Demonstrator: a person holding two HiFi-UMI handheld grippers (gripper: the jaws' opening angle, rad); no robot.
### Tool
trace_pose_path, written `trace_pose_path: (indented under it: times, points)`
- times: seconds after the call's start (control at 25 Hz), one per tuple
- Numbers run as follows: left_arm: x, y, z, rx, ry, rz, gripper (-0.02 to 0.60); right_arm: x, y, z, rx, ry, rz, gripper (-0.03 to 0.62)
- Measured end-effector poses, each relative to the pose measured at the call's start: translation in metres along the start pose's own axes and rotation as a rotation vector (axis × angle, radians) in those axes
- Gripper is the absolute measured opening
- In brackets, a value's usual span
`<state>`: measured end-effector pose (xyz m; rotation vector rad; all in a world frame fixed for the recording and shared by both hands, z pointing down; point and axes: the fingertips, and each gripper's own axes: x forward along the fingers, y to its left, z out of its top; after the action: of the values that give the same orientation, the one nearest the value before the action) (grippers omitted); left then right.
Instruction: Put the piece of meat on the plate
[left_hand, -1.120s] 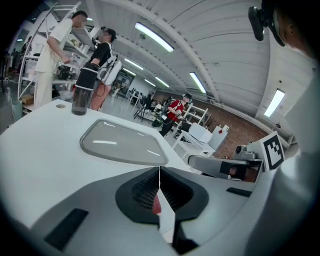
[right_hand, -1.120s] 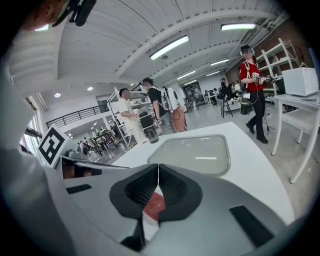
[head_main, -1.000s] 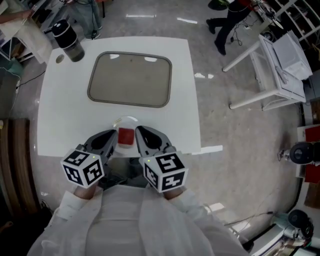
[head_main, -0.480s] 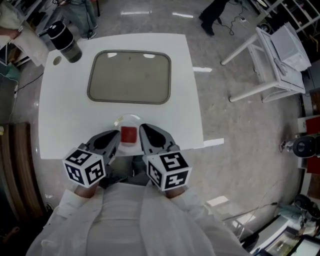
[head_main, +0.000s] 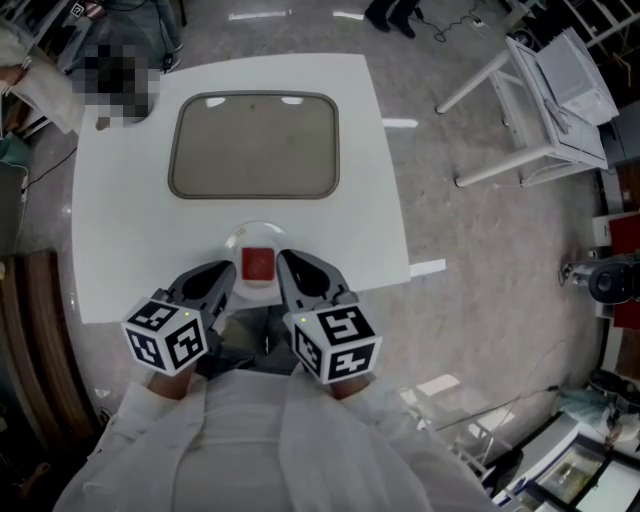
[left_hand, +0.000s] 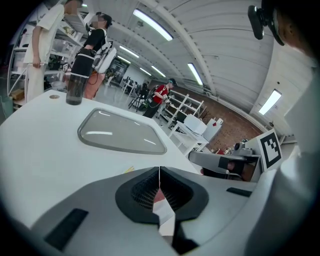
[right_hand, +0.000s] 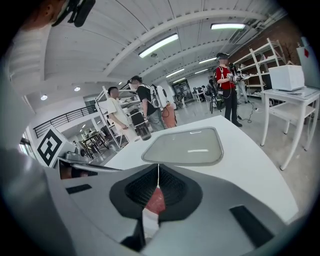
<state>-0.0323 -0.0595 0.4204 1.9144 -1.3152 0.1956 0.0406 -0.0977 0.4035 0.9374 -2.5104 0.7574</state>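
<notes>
At the near edge of the white table (head_main: 130, 230), the piece of meat (head_main: 257, 263) lies on the plate (head_main: 240, 237). You hold the left gripper (head_main: 229, 270) and the right gripper (head_main: 283, 260) on either side of it, both with jaws together and empty. The tray (head_main: 253, 145) sits farther away.

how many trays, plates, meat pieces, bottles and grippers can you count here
tray: 1
plate: 1
piece of meat: 1
bottle: 1
grippers: 2, the left gripper and the right gripper
total: 6
</notes>
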Motion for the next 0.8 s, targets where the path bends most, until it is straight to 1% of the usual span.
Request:
trace_pose_path:
  times: [0.24,0.36,0.48,0.6,0.8]
  points:
    - [0.0,0.013,-0.007,-0.054,0.011,0.011,0.012,0.002,-0.01,-0.008,0.017,0.028,-0.024,0.015]
    - [0.001,0.019,-0.012,-0.095,0.018,0.005,0.012,0.006,-0.015,-0.015,0.024,0.056,-0.027,0.017]
    - [0.003,0.029,-0.019,-0.128,0.026,0.019,0.012,0.011,-0.018,-0.024,0.031,0.084,-0.031,0.017]
    - [0.006,0.039,-0.024,-0.135,0.033,0.038,0.012,0.016,-0.024,-0.032,0.049,0.1,-0.046,0.017]
    - [0.012,0.049,-0.041,-0.139,0.074,0.056,0.014,0.022,-0.032,-0.049,0.064,0.154,-0.068,0.017]
